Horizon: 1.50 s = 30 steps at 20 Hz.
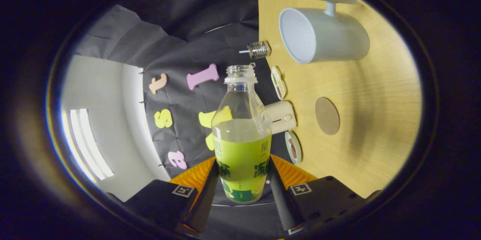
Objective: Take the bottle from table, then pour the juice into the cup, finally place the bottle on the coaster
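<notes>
Through the gripper view, your fingers (242,189) are clamped on both sides of the juice bottle (241,138) (uncapped, roughly half full). Beyond it on the wooden desk (375,120) sit the pale mug (323,35) and the round coaster (327,115), apart.

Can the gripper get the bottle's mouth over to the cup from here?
Probably yes. The gripper has its fingers shut on the bottle, which is uncapped, and the cup has bare table around it, with nothing between the two.
</notes>
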{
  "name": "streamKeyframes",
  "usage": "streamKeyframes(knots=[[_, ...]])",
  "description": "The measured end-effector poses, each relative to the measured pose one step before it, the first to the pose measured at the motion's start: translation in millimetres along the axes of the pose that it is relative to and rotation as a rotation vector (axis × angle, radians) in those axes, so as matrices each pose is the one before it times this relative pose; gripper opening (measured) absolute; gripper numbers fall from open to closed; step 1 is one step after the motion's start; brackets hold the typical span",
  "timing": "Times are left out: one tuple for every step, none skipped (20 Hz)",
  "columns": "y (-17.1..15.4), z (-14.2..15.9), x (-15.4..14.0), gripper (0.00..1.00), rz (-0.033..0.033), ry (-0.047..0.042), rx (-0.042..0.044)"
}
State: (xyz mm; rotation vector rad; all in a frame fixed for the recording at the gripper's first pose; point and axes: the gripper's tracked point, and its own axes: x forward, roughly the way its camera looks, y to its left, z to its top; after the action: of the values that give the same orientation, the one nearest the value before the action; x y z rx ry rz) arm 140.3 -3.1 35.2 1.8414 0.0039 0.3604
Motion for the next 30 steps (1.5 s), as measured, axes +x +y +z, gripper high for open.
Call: streamKeyframes(knots=[[3.89, 1.94, 1.29, 0.77, 0.00393, -0.00365, 0.00811], [0.02, 0.68, 1.79, 0.77, -0.00134, -0.00117, 0.00435], [-1.73, 0.4, -0.6, 0.77, -0.00415, -0.00321, 0.0028], [0.65, 1.41, 1.0, 0.77, 0.0006, -0.00273, 0.00478], [2.22, -0.46, -0.15, 0.77, 0.0015, -0.0004, 0.00695], [0.77, 0.63, 0.3, 0.77, 0.00107, -0.00109, 0.00796], [0.88, 0.27, 0.27, 0.77, 0.00127, -0.00029, 0.00672], [0.18, -0.07, 0.38, 0.77, -0.00148, -0.00165, 0.00615], [0.89, 0.79, 0.38, 0.77, 0.00034, -0.00225, 0.00734], [0.93, 1.22, 0.42, 0.77, 0.0003, -0.00229, 0.00784], [0.66, -0.22, 0.94, 0.77, 0.00108, -0.00028, 0.00644], [0.82, 0.67, 0.57, 0.77, 0.00156, -0.00059, 0.00433], [-0.11, -1.39, 0.35, 0.77, 0.00126, -0.00017, 0.00173], [0.5, -0.43, 0.59, 0.77, 0.00007, 0.00104, 0.00274], [0.79, 0.55, -1.3, 0.77, 0.00202, -0.00066, 0.0085], [1.32, 0.38, 0.01, 0.77, 0.00319, -0.00305, 0.01095], [2.26, -0.03, 1.73, 0.77, 0.00183, -0.00289, 0.01011], [0.94, -0.28, 1.0, 0.77, 0.00104, -0.00156, 0.00622], [0.47, 0.02, -0.2, 0.77, 0.00075, -0.00225, 0.00375], [0.4, 0.31, 0.34, 0.77, 0.0022, -0.00023, 0.00327], [0.45, -0.08, -0.08, 0.77, 0.00371, -0.00111, 0.00485], [0.92, 0.58, 0.72, 0.77, 0.00463, -0.00088, 0.00642], [1.11, 0.12, -0.05, 0.77, 0.00654, -0.0014, 0.00652], [0.87, 0.46, 0.52, 0.77, 0.00691, -0.0033, 0.00727], [1.24, -0.37, 0.57, 0.77, 0.00599, 0.00084, 0.01011], [0.36, 0.42, 0.45, 0.77, 0.0003, 0.00015, 0.00985], [2.48, -0.78, 0.52, 0.77, 0.00291, 0.0021, 0.0076], [0.69, 0.42, -1.21, 0.77, 0.00389, 0.00182, 0.00522], [0.66, 0.22, -0.37, 0.77, 0.00234, 0.00187, 0.00443], [0.64, -0.05, -0.15, 0.77, 0.00337, 0.00104, 0.00376]])
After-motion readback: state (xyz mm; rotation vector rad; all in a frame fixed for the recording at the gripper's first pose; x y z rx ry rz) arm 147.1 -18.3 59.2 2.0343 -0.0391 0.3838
